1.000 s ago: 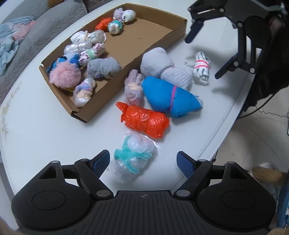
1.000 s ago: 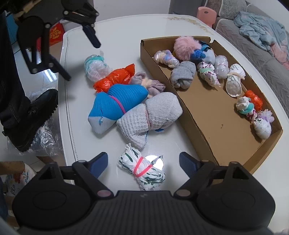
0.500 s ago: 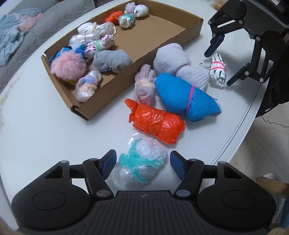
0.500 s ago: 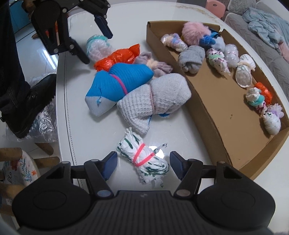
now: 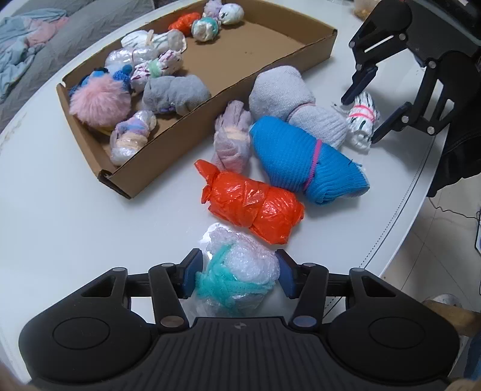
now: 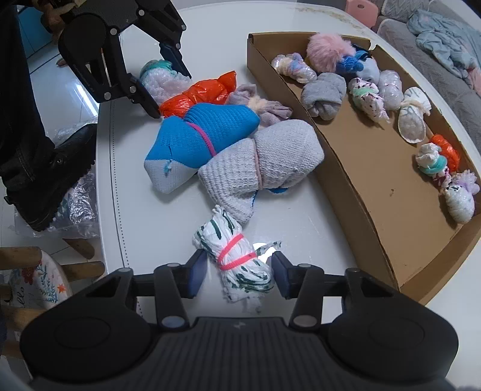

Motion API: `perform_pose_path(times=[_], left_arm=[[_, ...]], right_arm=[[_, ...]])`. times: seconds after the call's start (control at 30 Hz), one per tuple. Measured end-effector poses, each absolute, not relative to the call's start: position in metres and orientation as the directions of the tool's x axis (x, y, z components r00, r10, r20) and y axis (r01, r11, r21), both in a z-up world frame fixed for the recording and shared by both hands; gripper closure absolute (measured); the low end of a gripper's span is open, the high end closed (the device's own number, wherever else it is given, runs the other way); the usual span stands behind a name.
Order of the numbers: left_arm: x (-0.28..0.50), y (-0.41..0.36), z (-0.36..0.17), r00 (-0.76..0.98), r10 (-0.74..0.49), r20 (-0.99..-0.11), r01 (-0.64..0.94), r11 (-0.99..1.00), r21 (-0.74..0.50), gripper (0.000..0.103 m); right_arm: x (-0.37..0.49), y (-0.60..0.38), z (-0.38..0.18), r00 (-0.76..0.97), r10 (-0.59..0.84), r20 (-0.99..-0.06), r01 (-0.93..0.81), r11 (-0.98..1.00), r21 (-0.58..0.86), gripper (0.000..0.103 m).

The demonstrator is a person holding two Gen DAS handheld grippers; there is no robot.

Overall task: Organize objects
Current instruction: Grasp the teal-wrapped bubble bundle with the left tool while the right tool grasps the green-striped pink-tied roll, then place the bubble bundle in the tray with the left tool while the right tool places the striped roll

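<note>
Here the shallow cardboard tray (image 5: 303,55) lies open on the white desk (image 5: 60,216), and its contents are crowded along one long side while the rest of its brown floor is bare. At one end sit a fluffy pink pompom (image 5: 100,102), a blue knitted piece (image 6: 350,64) tucked against it, a pastel bundle in clear wrap (image 5: 130,138) and a rolled grey sock (image 5: 176,93). Further along that side lie several clear-wrapped white bundles (image 5: 154,42), a speckled one with a green tie (image 6: 368,97), a small orange plastic bundle (image 6: 448,149) and a white ball with a teal band (image 5: 204,27), ending with a pale lilac-fringed bundle (image 6: 460,195) in the far corner.

Outside the tray, on the desk beside its long wall, a lilac cloth bundle (image 5: 231,135), a large grey knitted roll (image 5: 285,93), a blue sock roll (image 5: 303,159) with a pink band and an orange plastic bundle (image 5: 255,207) lie close together, touching one another.

The left tongs (image 5: 237,272) have just been closing and now stand narrow around a bubble-wrap bundle tied with teal yarn (image 5: 237,270), the blue pads against its sides as it rests on the desk. The right tongs (image 6: 239,272) have likewise been closing, and they hold a white, green-streaked bundle with a pink rubber band (image 6: 234,258) between their pads, also on the desk near its edge.
</note>
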State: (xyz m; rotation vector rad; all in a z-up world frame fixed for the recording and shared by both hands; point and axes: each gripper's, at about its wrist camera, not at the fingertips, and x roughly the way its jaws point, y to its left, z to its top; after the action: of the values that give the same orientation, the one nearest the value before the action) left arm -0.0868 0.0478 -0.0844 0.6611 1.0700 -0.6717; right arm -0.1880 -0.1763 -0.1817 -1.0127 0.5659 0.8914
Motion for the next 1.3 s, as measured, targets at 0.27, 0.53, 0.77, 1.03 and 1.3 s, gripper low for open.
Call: perform_pose_path(times=[0.27, 0.53, 0.77, 1.03, 1.3], left_arm=[[-0.085, 0.052, -0.077, 0.299, -0.155, -0.942, 0.767, 0.625, 0.141, 0.051], [-0.070, 0.056, -0.030, 0.367, -0.201, -0.908, 0.743, 0.651, 0.157, 0.051], [-0.063, 0.042, 0.024, 0.488, -0.297, -0.821, 0.710, 0.683, 0.174, 0.051], [-0.044, 0.005, 0.049, 0.564, -0.356, -0.746, 0.699, 0.686, 0.201, 0.051], [-0.012, -0.026, 0.046, 0.574, -0.376, -0.728, 0.710, 0.672, 0.213, 0.051]], right_arm=[[-0.190, -0.181, -0.175, 0.488, 0.365, -0.793, -0.872, 0.248, -0.423, 0.075], [-0.193, -0.204, -0.151, 0.492, 0.414, -0.766, -0.867, 0.316, -0.387, 0.075], [-0.186, -0.237, -0.101, 0.602, 0.493, -0.629, -0.795, 0.445, -0.412, 0.075], [-0.176, -0.253, -0.061, 0.695, 0.532, -0.483, -0.718, 0.548, -0.429, 0.075], [-0.161, -0.246, -0.038, 0.707, 0.554, -0.440, -0.707, 0.577, -0.408, 0.075]])
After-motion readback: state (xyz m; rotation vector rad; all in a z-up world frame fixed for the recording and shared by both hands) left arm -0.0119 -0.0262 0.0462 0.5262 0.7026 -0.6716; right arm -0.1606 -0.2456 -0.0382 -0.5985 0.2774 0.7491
